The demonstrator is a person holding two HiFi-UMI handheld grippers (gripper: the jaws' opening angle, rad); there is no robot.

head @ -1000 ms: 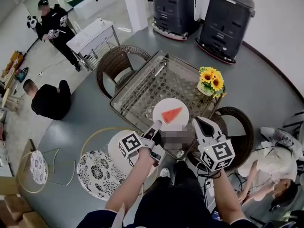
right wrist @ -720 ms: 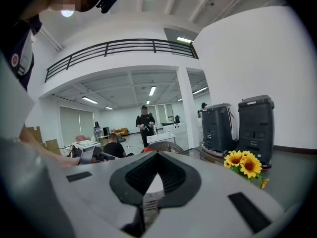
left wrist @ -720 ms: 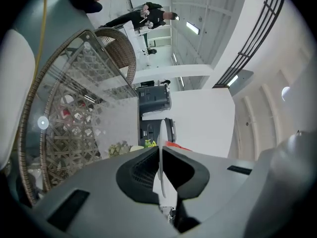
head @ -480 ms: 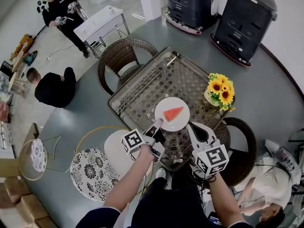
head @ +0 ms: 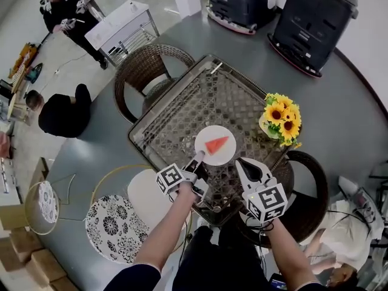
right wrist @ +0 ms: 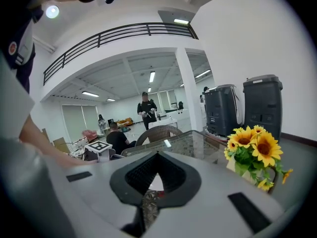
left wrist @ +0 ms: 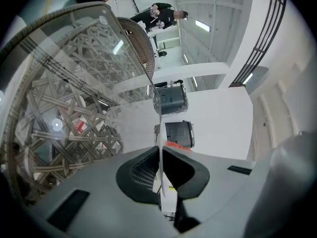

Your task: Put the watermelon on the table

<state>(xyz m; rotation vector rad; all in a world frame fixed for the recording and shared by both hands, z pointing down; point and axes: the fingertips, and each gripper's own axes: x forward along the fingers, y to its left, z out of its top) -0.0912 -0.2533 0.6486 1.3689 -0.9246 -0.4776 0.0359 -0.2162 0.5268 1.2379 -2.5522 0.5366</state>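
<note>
Pinching the plate's rim at the glass surface

A slice of watermelon (head: 217, 144) lies on a white plate (head: 206, 137) near the edge of the glass-topped wicker surface (head: 200, 99) closest to the person. The left gripper (head: 199, 157) has its jaws pinched on that plate's near rim. In the left gripper view the plate shows only edge-on, as a thin white line between the jaws (left wrist: 159, 157), and the watermelon is only a sliver of red (left wrist: 174, 144) past it. No view shows whether the plate rests on the glass or hangs just above it.

The right gripper (head: 240, 161) is just beside the plate, apart from it, with its jaws pressed together on nothing (right wrist: 157, 153). A pale patch shows through the hollow behind the tips, too small to identify.

A pot of sunflowers (head: 282, 117) stands at the surface's right edge, its base partly hidden by leaves in the right gripper view (right wrist: 255, 148).
</note>
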